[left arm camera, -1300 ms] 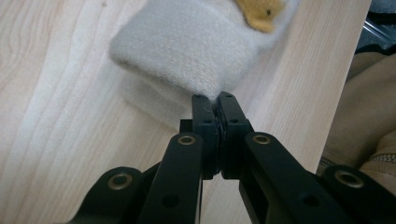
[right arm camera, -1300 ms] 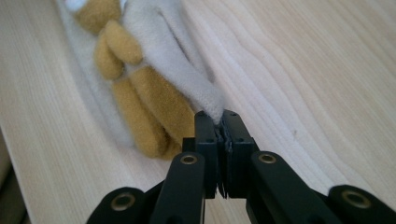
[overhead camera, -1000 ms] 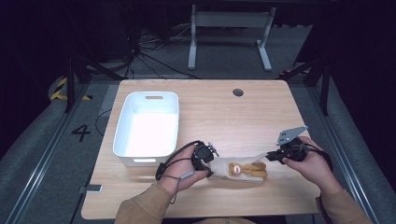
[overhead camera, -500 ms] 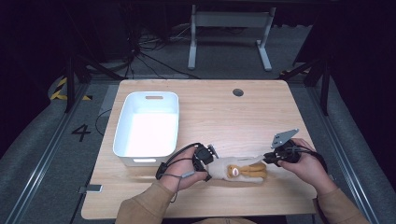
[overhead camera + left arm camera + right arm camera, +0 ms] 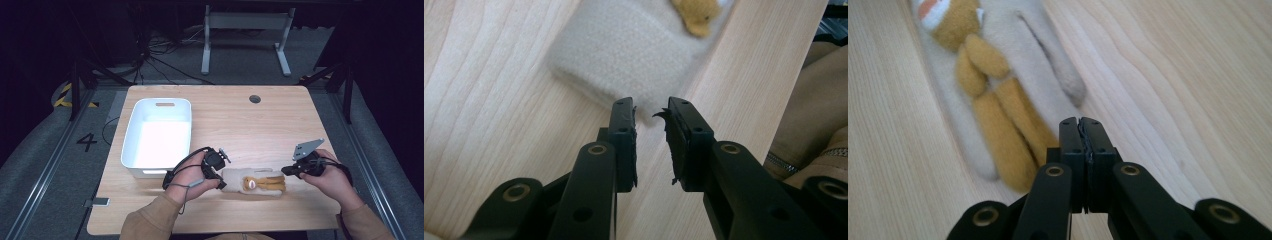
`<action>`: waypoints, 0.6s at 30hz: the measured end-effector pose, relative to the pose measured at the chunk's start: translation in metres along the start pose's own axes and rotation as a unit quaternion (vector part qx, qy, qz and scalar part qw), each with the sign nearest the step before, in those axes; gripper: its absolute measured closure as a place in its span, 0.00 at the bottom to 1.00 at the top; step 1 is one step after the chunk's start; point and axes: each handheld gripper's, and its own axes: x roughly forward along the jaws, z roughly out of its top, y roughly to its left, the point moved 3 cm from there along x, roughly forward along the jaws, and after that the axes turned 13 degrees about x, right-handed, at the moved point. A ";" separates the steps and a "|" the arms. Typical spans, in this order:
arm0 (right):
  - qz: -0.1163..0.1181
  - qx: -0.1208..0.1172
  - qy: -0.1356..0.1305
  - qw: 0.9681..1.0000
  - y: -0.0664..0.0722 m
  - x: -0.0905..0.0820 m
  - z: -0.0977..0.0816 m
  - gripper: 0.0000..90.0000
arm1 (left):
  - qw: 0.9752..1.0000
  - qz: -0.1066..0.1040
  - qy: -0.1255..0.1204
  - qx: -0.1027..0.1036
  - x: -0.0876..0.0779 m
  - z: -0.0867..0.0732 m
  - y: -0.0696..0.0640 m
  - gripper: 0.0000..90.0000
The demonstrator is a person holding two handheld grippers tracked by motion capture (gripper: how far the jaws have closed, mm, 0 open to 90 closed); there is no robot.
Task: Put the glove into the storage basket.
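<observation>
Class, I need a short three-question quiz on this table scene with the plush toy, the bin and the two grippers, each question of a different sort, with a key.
1. True or false: the right gripper has its jaws shut with nothing between them.
2. Multiple choice: the plush toy lies (A) in the bin, (B) on the table between the grippers, (C) on the floor.
3. Fill in: the left gripper has its jaws ____, pointing at the toy's pale end.

Key: 1 true; 2 B; 3 open.

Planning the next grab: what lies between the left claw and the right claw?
The plush toy lies on the table between the left claw and right claw, as the high view shows.
</observation>
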 end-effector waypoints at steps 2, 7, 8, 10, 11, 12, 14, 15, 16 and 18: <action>-0.002 -0.003 -0.002 1.000 0.002 0.010 0.001 0.99 | 1.000 0.000 -0.005 0.004 0.001 0.003 -0.001 0.82; -0.012 0.014 -0.009 1.000 -0.003 0.026 0.002 0.99 | 1.000 0.007 -0.017 0.012 0.001 0.006 -0.001 0.77; -0.011 0.015 -0.009 1.000 -0.004 0.026 0.002 0.99 | 1.000 0.007 -0.020 0.015 0.000 0.007 -0.001 0.77; -0.013 0.015 -0.016 1.000 -0.003 0.023 0.001 0.99 | 0.999 0.014 -0.033 0.019 -0.002 0.010 -0.001 0.74; -0.014 0.018 -0.022 1.000 -0.003 0.021 0.001 0.99 | 0.999 0.018 -0.040 0.023 -0.002 0.012 0.000 0.72; -0.015 0.021 -0.025 0.999 -0.003 0.018 0.000 0.98 | 0.999 0.020 -0.042 0.024 -0.003 0.013 0.000 0.70; -0.017 0.022 -0.030 0.999 -0.004 0.015 -0.001 0.98 | 0.998 0.021 -0.045 0.027 -0.003 0.015 0.000 0.68; -0.018 0.030 -0.039 0.999 -0.005 0.008 -0.004 0.98 | 0.998 0.021 -0.047 0.028 -0.003 0.016 0.000 0.67; -0.019 0.034 -0.042 0.998 -0.006 0.005 -0.005 0.98 | 0.998 0.026 -0.049 0.033 -0.002 0.018 0.001 0.66; -0.022 0.037 -0.047 0.998 -0.008 0.002 -0.007 0.97 | 0.998 0.028 -0.049 0.035 -0.002 0.019 0.001 0.64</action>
